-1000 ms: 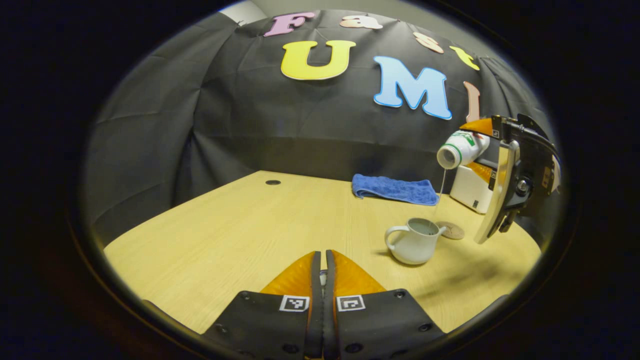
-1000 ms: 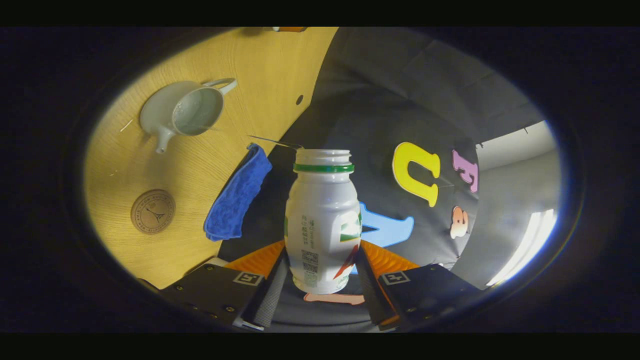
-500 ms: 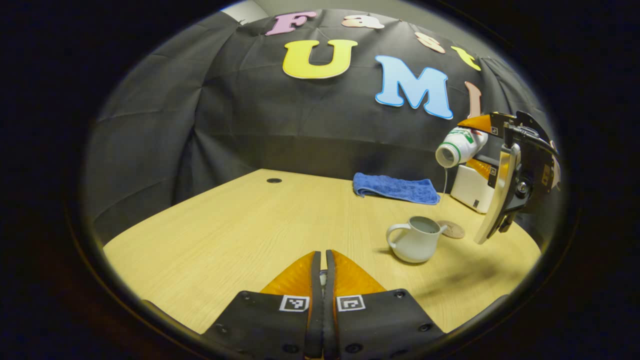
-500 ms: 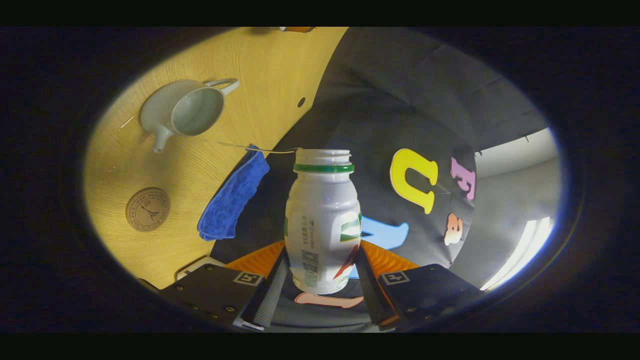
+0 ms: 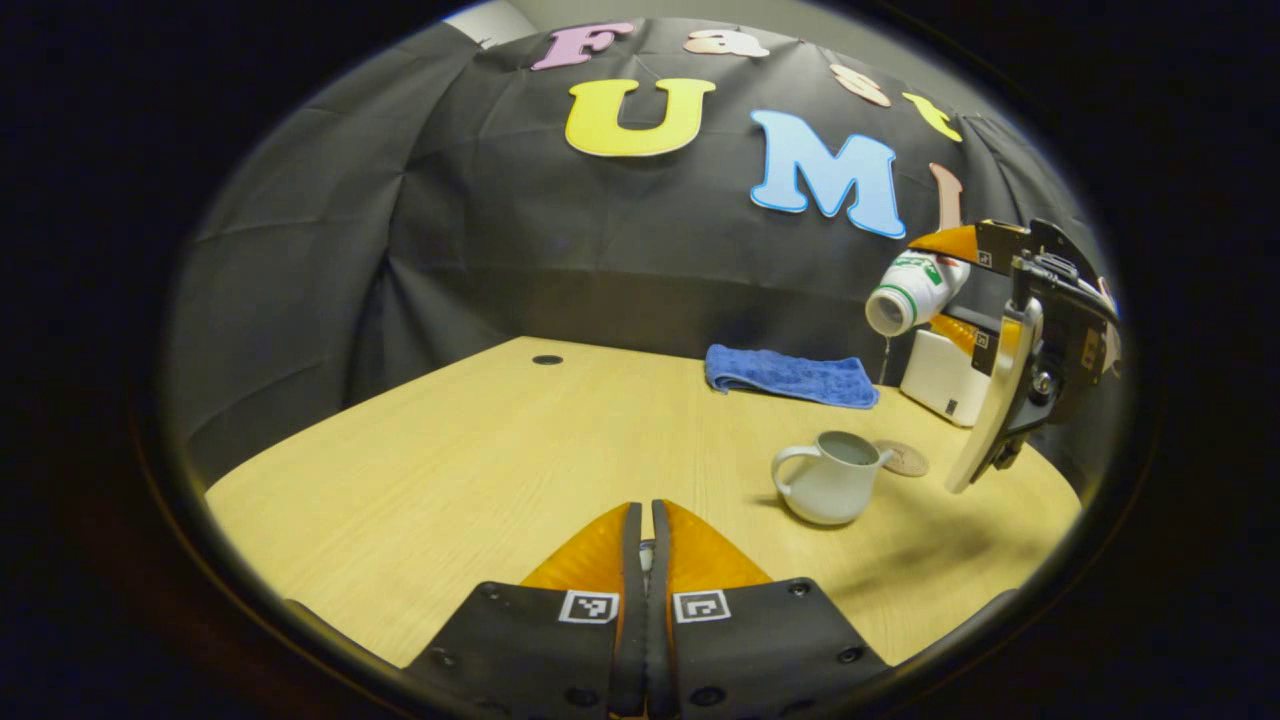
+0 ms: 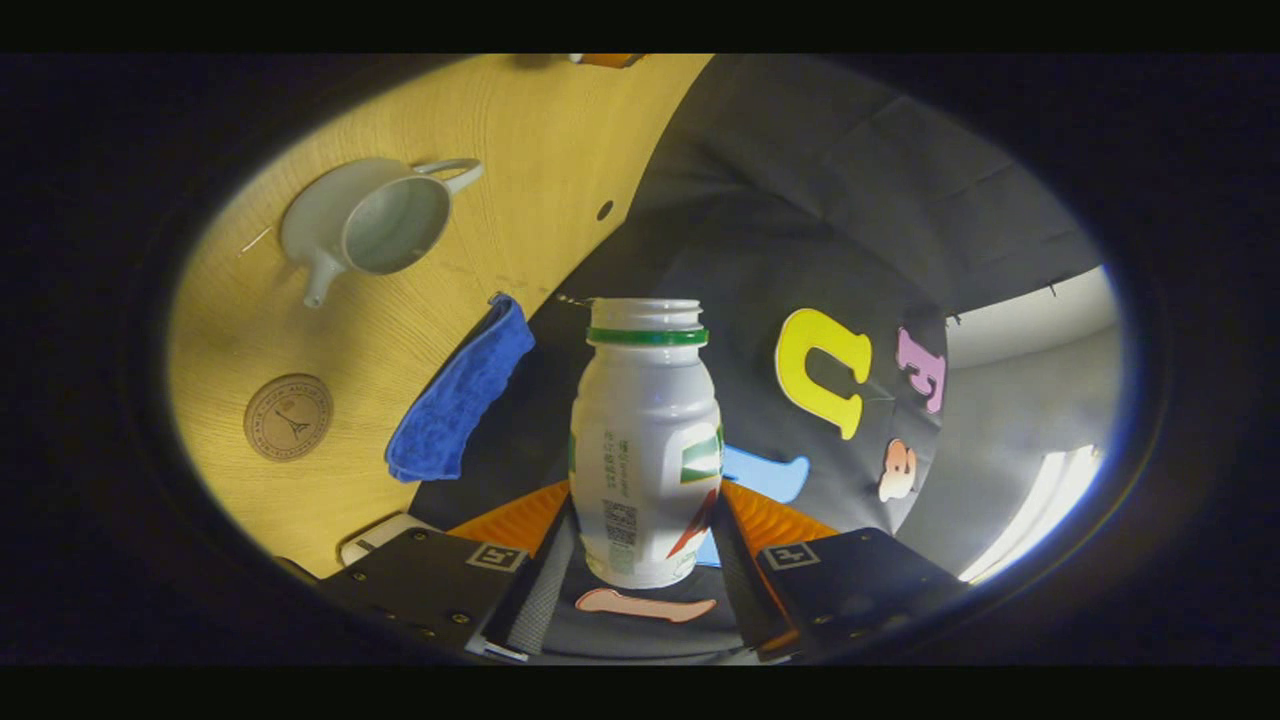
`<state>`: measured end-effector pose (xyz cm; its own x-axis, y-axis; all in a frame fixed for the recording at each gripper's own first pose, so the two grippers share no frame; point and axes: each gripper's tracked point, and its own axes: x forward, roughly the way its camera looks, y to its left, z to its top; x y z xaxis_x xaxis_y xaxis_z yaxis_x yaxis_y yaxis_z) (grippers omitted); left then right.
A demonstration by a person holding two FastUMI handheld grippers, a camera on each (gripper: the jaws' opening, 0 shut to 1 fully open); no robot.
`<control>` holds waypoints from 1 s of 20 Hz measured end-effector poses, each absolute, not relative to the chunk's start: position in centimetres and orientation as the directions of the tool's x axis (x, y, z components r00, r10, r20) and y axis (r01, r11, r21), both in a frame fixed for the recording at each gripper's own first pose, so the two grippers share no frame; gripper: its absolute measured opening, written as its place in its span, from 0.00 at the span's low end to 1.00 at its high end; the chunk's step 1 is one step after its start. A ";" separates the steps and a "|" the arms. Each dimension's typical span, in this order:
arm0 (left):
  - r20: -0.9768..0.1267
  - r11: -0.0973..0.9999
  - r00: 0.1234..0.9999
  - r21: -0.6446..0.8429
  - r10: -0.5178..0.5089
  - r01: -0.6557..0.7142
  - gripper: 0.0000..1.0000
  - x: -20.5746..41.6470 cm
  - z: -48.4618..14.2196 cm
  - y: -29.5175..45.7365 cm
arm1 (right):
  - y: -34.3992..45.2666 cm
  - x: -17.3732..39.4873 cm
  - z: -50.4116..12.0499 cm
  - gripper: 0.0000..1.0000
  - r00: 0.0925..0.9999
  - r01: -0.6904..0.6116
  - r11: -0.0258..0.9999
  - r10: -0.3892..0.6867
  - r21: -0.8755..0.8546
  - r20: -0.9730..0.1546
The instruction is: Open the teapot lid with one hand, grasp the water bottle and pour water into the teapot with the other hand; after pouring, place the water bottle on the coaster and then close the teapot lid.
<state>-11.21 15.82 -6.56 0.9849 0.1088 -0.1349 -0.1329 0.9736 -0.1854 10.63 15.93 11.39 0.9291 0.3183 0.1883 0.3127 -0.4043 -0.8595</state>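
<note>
We see the water bottle [image 6: 645,440] tipped mouth-down above the open teapot [image 5: 832,480], pinched by our right gripper [image 6: 645,575]. Beside the teapot on the bench [image 5: 500,450] lies the coaster [image 5: 903,458]. Our left gripper [image 5: 646,530] is pressed together, low over the bench.

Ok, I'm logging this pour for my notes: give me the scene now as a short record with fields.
right gripper: shut on the water bottle, tilted above the teapot
left gripper: shut, low over the table
teapot: lid off, open
pour: only drips at the bottle mouth
coaster: bare, beside the teapot
blue cloth: behind the teapot
</note>
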 end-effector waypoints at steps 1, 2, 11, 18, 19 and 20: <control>-0.135 0.974 0.985 -0.185 0.108 -0.132 0.06 -11.2 -6.6 15.8 | 16.0 10.7 11.4 0.70 0.928 0.315 -0.409 0.320 -0.857 0.189; -0.135 0.974 0.985 -0.184 0.107 -0.131 0.02 -11.2 -6.6 15.7 | 16.1 10.6 11.4 0.72 0.927 0.320 -0.413 0.324 -0.853 0.191; -0.134 0.975 0.985 -0.182 0.107 -0.130 0.05 -11.3 -6.5 15.8 | 17.0 10.5 11.3 0.70 0.914 0.351 -0.459 0.356 -0.816 0.193; -0.135 0.974 0.985 -0.183 0.110 -0.134 0.06 -11.4 -6.5 15.8 | 16.9 10.9 10.0 0.70 0.921 0.332 -0.465 0.349 -0.821 0.175; -0.135 0.974 0.985 -0.183 0.111 -0.135 0.06 -11.4 -6.4 15.9 | 16.8 10.9 9.8 0.70 0.924 0.323 -0.457 0.343 -0.829 0.172; -0.134 0.974 0.985 -0.184 0.112 -0.136 0.06 -11.5 -6.4 15.9 | 16.5 11.0 9.5 0.70 0.930 0.303 -0.438 0.331 -0.846 0.162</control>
<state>-11.45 15.85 -6.40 0.9847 0.1123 -0.1335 -0.1359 0.9736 -0.1835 11.00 16.48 9.48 0.9297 0.3308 0.1620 0.3033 -0.4379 -0.8463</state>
